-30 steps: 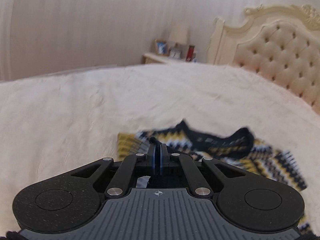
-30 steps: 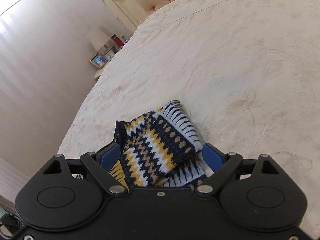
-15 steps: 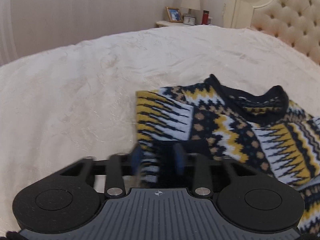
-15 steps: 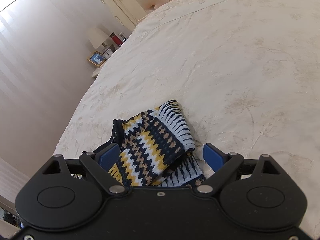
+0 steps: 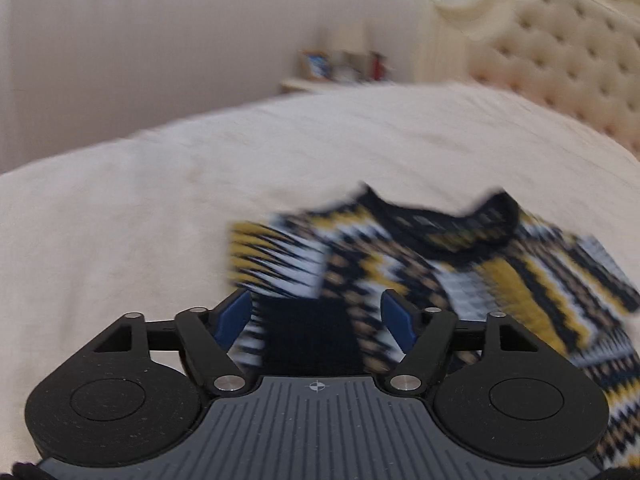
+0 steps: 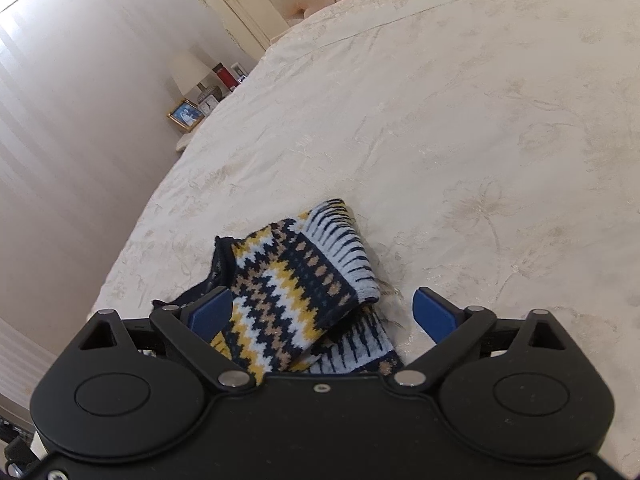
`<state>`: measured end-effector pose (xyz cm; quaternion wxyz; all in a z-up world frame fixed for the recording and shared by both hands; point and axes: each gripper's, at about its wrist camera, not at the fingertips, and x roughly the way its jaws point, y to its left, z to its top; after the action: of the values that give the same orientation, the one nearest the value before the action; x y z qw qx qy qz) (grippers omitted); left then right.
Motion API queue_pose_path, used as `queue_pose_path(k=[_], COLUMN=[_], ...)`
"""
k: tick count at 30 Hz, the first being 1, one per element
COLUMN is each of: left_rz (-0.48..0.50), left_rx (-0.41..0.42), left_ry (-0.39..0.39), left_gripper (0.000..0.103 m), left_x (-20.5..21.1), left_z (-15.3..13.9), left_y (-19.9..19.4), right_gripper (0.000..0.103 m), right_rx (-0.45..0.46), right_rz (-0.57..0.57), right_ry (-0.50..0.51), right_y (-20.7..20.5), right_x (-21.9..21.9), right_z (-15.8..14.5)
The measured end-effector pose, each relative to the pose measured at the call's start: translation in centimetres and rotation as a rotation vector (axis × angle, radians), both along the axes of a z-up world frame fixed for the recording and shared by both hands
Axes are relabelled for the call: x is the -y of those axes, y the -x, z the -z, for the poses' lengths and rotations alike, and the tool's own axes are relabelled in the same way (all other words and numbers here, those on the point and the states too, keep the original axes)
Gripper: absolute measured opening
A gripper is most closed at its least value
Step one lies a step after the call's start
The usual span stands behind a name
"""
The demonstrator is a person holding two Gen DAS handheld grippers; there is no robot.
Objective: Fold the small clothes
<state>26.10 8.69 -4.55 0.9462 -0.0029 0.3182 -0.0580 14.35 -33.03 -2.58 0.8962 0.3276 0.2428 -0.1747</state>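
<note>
The left gripper (image 5: 316,316) is held low over the bed (image 5: 120,240) and tilted downward. Its jaws are opening; the blue pads (image 5: 234,318) are seen apart, with a dark band of the sweater (image 5: 460,264) lying between them but not pressed by either pad. The left wrist view is smeared by motion blur.

The right gripper (image 6: 324,312) is likewise tilted downward over the bed (image 6: 480,140), and its jaws are opening too. They are spread wide, with a folded sleeve of the sweater (image 6: 296,280) lying between the pads (image 6: 210,312). Whether the left-hand pad touches the knit cannot be told; the right-hand pad is clear of it, over bare bedspread.

The patterned sweater, in navy, yellow, white and tan, is laid on the cream bedspread, its dark collar turned toward the headboard (image 5: 560,52). A nightstand (image 6: 188,142) with a lamp (image 6: 190,72) and a picture frame (image 6: 185,114) is seen beside the bed.

Compared with a second ago, the left jaws, then shut tight on a bit of dark cloth, have been parted, and the cloth has been let go. More of the sweater is now taken in by the left wrist view. In the right wrist view the scene is nearly unchanged, the jaws only slightly wider.
</note>
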Motion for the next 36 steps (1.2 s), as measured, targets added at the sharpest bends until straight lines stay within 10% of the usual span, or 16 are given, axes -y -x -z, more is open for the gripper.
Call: queue_pose_path(k=[7,20,26,36], left_rz=[0.027,0.051,0.051,0.072], left_rx=[-0.121,-0.087,-0.060,-0.081], left_ry=[-0.029,-0.051,-0.043,-0.031], left_gripper=[0.072,0.074,0.074,0.075], left_x=[0.6,0.8,0.7,0.4], left_z=[3.9,5.1,5.4,4.6], left_y=[-2.1,-1.7,-1.4,-1.4], right_gripper=[0.098,0.098,0.098,0.098], right_rx=[-0.072,-0.115,-0.286,-0.267], right_rz=[0.034,0.081,-0.004,-0.008], right_ry=[0.020,0.087,0.246,0.242], right_y=[-0.6,-4.7,-6.6,-5.4], right_x=[0.7,3.5,2.9,3.5], right_z=[1.2,3.4,8.1,6.6])
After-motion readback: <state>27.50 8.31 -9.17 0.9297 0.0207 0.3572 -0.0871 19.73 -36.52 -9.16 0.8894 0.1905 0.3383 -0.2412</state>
